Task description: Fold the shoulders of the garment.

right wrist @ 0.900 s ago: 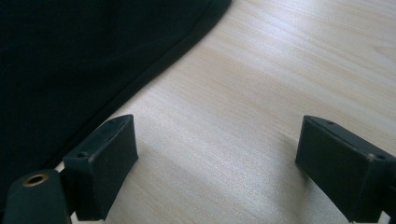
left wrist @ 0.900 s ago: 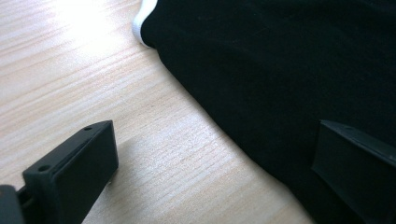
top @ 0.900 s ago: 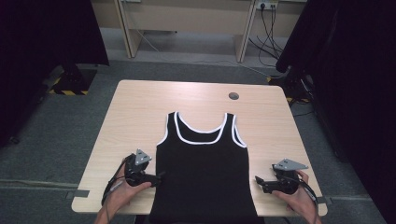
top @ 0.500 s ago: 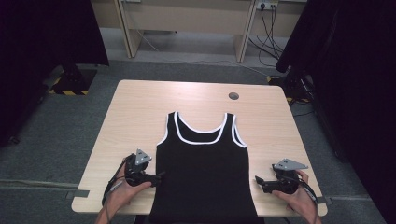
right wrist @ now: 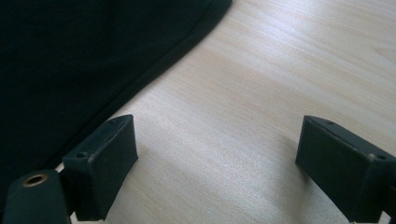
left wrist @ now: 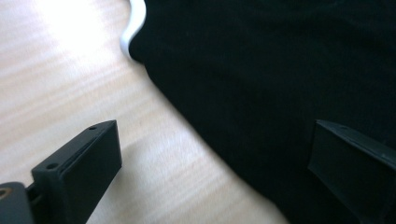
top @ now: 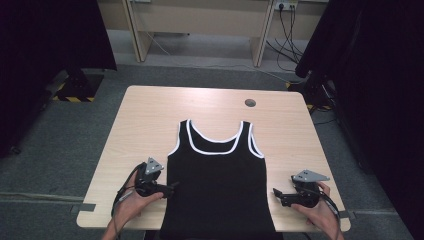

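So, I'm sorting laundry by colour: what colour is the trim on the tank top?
White trim on a black tank top, clearest in the high view.

Overhead; two close tabletop [top: 150, 115] views

Each hand carries a black gripper. The left gripper [top: 170, 188], at the lower left of the high view, and the right gripper [top: 277, 195], at the lower right, are both topped by a grey three-cornered plate, and a dark cable loops away from each. In the gripper views the jaws are matte black rectangular blocks with small screw holes; a brass-coloured ring sits at the lower left corner.
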Demonstrator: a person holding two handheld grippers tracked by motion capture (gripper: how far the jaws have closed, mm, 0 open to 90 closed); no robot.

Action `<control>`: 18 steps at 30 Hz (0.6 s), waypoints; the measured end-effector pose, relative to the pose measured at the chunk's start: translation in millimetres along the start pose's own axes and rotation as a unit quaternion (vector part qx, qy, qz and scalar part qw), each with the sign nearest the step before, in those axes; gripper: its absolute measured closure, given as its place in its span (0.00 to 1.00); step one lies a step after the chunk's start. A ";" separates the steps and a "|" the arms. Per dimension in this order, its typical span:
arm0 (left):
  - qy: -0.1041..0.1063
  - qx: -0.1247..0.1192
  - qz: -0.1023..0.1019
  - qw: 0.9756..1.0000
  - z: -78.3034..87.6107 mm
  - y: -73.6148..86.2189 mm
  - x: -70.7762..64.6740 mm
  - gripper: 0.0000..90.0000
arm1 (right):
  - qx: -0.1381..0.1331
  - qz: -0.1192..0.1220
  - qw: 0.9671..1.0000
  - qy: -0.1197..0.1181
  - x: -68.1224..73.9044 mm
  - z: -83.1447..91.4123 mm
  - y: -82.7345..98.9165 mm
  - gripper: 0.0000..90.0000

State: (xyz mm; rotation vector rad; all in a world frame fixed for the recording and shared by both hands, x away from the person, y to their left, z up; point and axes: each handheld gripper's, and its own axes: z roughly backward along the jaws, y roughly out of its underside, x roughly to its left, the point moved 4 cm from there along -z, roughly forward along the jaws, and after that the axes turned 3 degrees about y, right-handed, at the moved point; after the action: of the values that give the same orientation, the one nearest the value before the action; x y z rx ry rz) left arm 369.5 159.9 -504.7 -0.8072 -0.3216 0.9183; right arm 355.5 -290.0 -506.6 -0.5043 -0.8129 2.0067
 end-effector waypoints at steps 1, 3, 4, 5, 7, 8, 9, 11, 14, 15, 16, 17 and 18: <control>-0.001 -0.003 -0.002 1.000 0.4 -3.5 0.6 0.02 | 0.000 0.000 1.000 0.000 0.0 0.0 0.0 0.14; 0.001 -0.010 -0.001 1.000 0.1 -9.7 0.8 0.02 | 0.000 0.000 1.000 0.000 -0.1 -0.3 -0.3 0.14; 0.001 -0.010 -0.001 1.000 0.1 -9.7 0.8 0.02 | 0.000 0.000 1.000 0.000 -0.1 -0.3 -0.3 0.14; 0.003 -0.011 -0.001 1.000 -0.3 -11.7 0.9 0.02 | 0.000 0.000 1.000 0.000 -0.1 -0.6 -0.5 0.14; 0.003 -0.013 -0.001 1.000 -2.2 -16.8 4.0 0.03 | 0.000 0.000 1.000 0.000 -0.2 -0.7 -0.7 0.14; 0.001 -0.015 0.001 1.000 -2.8 -18.7 5.4 0.03 | 0.001 0.000 1.000 0.000 -0.2 -0.7 -0.8 0.14; 0.000 -0.014 0.001 1.000 -3.4 -20.9 7.4 0.03 | 0.001 0.000 1.000 0.000 -0.2 -0.9 -0.9 0.14; 0.000 -0.016 0.004 1.000 -4.2 -23.6 9.1 0.04 | 0.001 0.000 1.000 0.000 -0.1 -1.1 -1.1 0.14; 0.002 -0.022 0.009 1.000 -8.2 -33.1 13.2 0.04 | 0.001 -0.001 1.000 0.000 0.0 -1.2 -1.2 0.14; 0.001 -0.022 0.009 1.000 -10.1 -36.4 14.3 0.04 | 0.001 -0.001 1.000 0.000 0.0 -1.2 -1.2 0.14; 0.001 -0.022 0.009 1.000 -12.3 -39.9 15.3 0.05 | 0.001 0.000 1.000 0.000 -0.1 -1.2 -1.2 0.14; 0.001 -0.022 0.009 1.000 -14.5 -43.4 16.3 0.05 | 0.001 -0.001 1.000 0.000 0.0 -1.2 -1.2 0.14; 0.002 -0.022 0.006 1.000 -18.6 -50.0 18.6 0.06 | 0.001 -0.001 1.000 0.000 0.0 -1.2 -1.2 0.14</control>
State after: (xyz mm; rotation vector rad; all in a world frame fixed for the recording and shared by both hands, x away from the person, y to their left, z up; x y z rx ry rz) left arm 419.9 148.6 -481.8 -0.8512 -0.3351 0.9227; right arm 357.0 -289.1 -506.5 -0.5017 -0.8120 2.0056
